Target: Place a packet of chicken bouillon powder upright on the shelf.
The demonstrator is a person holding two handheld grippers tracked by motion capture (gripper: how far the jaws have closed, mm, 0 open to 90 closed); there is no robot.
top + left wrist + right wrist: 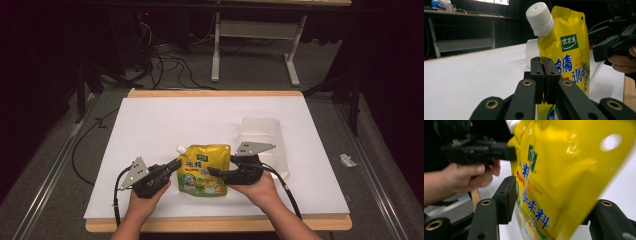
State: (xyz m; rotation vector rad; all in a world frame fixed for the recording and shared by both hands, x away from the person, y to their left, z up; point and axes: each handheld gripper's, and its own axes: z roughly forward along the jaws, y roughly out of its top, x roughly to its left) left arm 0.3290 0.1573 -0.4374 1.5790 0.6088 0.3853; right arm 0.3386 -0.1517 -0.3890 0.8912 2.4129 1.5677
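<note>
The yellow pouch (pixel 204 170), near the table's (pixel 150 125) front edge, is pinched by the closed left gripper (pixel 543 72). The right gripper (pixel 549 202), jaws apart around the pouch, should be closed squarely.

Left hand-held gripper (pixel 175 164) and right hand-held gripper (pixel 212 171): black linkage jaws, brass-ringed pivots, grey three-cornered plates, trailing black cables; bare forearms.

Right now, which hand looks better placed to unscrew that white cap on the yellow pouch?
Probably the right gripper: its jaws are open around the yellow pouch, not yet clamping, while the left gripper is shut on the pouch's edge below the white cap.
</note>
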